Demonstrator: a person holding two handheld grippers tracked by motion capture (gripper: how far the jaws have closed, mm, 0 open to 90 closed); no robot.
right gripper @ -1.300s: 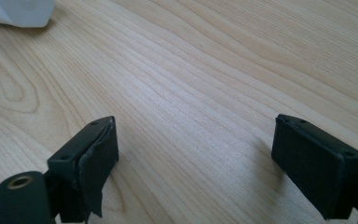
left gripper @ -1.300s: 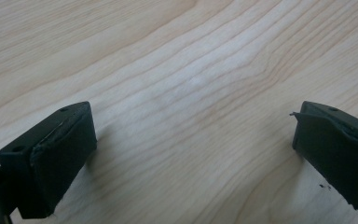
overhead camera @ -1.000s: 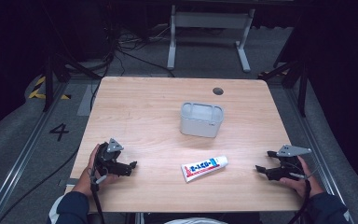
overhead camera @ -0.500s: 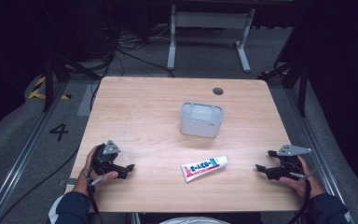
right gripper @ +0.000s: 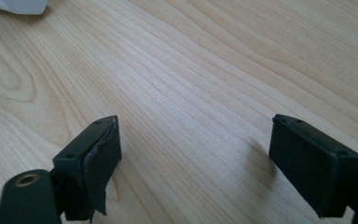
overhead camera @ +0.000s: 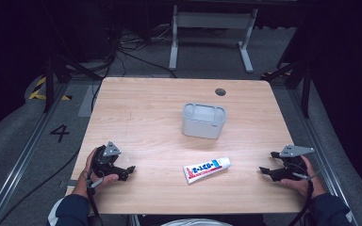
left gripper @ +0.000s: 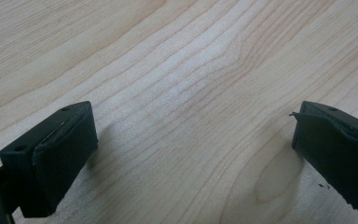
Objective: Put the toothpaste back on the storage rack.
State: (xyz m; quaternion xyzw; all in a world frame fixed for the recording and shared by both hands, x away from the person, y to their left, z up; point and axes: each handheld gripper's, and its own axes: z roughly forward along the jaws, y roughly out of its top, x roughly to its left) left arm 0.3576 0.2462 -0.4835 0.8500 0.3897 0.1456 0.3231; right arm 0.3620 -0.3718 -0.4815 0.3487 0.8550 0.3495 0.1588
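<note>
While both pairs of jaws stand spread over bare wood, the right gripper's (overhead camera: pixel 267 171) having just been closing slightly on nothing, you look set to begin: reach for the white tube with red lettering (overhead camera: pixel 206 169) lying between your hands, before the grey plastic bin (overhead camera: pixel 203 120). Your left gripper (overhead camera: pixel 126 171) rests low on the light wooden desk (overhead camera: pixel 146 108), pointing inward.

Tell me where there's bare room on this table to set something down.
Free: the far-left tabletop beyond the left tongs, and the strip right of the grey bin. Tighter: the front middle, where the toothpaste tube lies left of the right tongs.
</note>
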